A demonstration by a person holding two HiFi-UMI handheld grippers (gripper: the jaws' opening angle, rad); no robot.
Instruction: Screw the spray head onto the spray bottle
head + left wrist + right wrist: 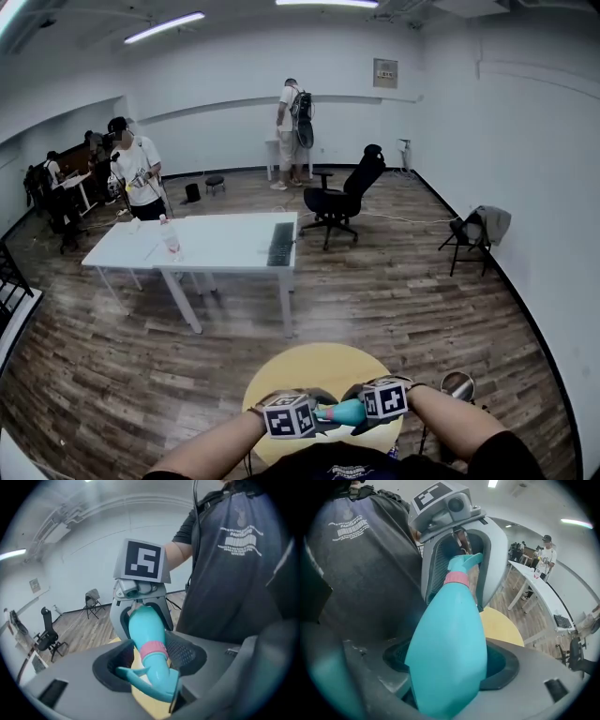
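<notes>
A: How many grippers are counted, and what is held?

B: Two are counted. The fingers of the left gripper [150,679] are clenched on the one spray head [152,672], whose trigger is pointed toward one finger. The fingers of the right gripper [445,677] are closed on the body of the one spray bottle [450,639]. The head is seated on the bottle neck at a single pink collar [153,648]. The assembly is held on its side between the two grippers, above the yellow round tabletop [319,361].

A: What is hidden or cut off?

B: In the head view the fingers are covered by the two marker cubes [289,415]. The bottle base is cut off in the right gripper view. How far the collar is threaded cannot be determined.

A: Are contents visible?

B: None can be read, as the bottle wall is opaque teal.

A: What is found farther out?

B: One white tabletop [216,242] is seen, on which one keyboard [280,244] and one small bottle [171,239] are carried. The contents of that bottle cannot be made out. Beyond it, one black office chair [345,199] and one folding chair [473,230] are placed. Two standing persons [136,173] are counted. Further figures at the left wall are too small to count.
</notes>
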